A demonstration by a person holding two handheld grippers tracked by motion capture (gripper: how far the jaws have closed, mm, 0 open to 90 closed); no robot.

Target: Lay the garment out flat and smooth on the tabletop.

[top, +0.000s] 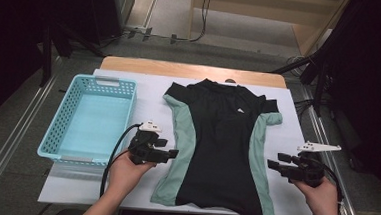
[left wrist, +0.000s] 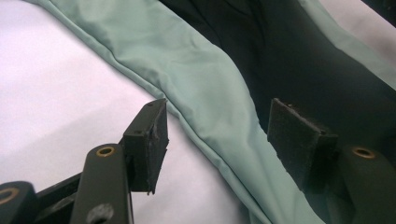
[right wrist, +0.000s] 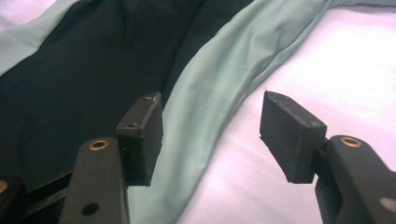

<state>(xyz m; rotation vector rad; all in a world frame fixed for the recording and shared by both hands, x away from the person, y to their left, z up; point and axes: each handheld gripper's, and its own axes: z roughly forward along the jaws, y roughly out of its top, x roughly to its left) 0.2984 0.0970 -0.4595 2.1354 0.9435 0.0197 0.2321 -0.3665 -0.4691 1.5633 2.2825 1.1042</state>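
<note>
A black shirt with mint-green side panels (top: pixel 216 139) lies flat on the white table cover, collar at the far side. My left gripper (top: pixel 174 153) sits at the shirt's left edge, jaws open, pointing right toward the green panel (left wrist: pixel 205 93). The panel's edge runs between the two pads (left wrist: pixel 154 140) without being pinched. My right gripper (top: pixel 274 161) hovers at the shirt's right edge, pointing left, jaws open. Its pads (right wrist: pixel 289 130) straddle the right green panel (right wrist: pixel 210 112) with a clear gap.
A light-blue plastic basket (top: pixel 59 129) stands at the left of the table, with nothing in it. The white cover (top: pixel 145 84) spans the wooden tabletop; its front edge is close to the hands. Dark stands and cables surround the table.
</note>
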